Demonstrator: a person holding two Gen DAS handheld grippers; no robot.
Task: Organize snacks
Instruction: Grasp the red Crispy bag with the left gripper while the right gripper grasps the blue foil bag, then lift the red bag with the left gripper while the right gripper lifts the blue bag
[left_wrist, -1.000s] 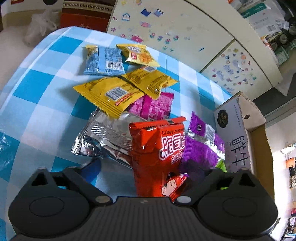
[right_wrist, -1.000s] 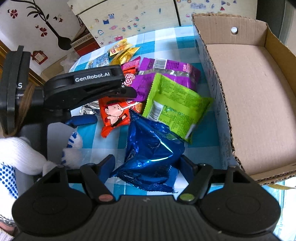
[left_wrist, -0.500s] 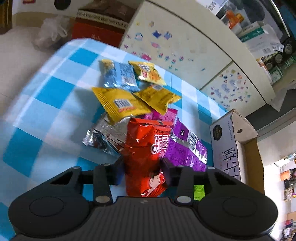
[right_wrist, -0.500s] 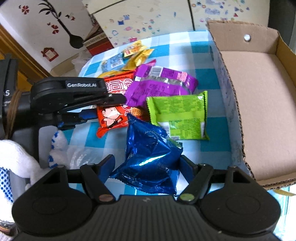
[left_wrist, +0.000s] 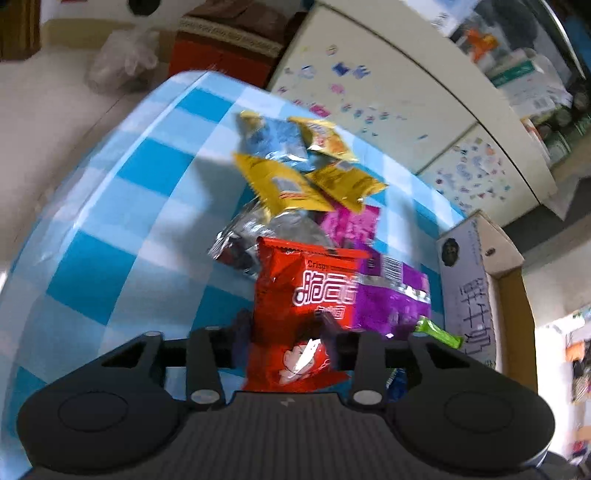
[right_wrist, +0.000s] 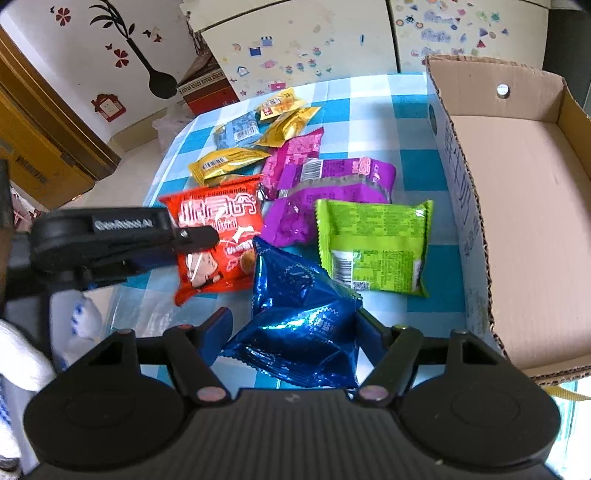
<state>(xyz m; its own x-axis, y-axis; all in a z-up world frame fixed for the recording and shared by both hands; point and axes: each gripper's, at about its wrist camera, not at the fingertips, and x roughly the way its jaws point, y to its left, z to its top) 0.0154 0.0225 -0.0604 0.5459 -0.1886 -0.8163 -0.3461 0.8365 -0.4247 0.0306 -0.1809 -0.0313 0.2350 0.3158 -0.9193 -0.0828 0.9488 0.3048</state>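
Observation:
My left gripper (left_wrist: 286, 332) is shut on the lower part of a red snack packet (left_wrist: 306, 291), which hangs slightly above the pile. In the right wrist view that left gripper (right_wrist: 192, 243) comes in from the left, gripping the same red packet (right_wrist: 221, 221). The jaws of my right gripper (right_wrist: 293, 328) are closing on a crumpled blue foil packet (right_wrist: 295, 310), and both fingers touch its sides. An open cardboard box (right_wrist: 517, 192) stands at the right with a bare floor.
A green packet (right_wrist: 373, 243) and purple packets (right_wrist: 332, 184) lie beside the box. Yellow, light blue and silver packets (left_wrist: 295, 177) lie farther back on the blue checked tablecloth (left_wrist: 110, 221). A gloved hand (right_wrist: 22, 354) is at the lower left. Cabinets with stickers stand behind the table.
My left gripper went from open around the red packet to shut on it, then raised it off the pile. The blue packet stayed between the right fingers.

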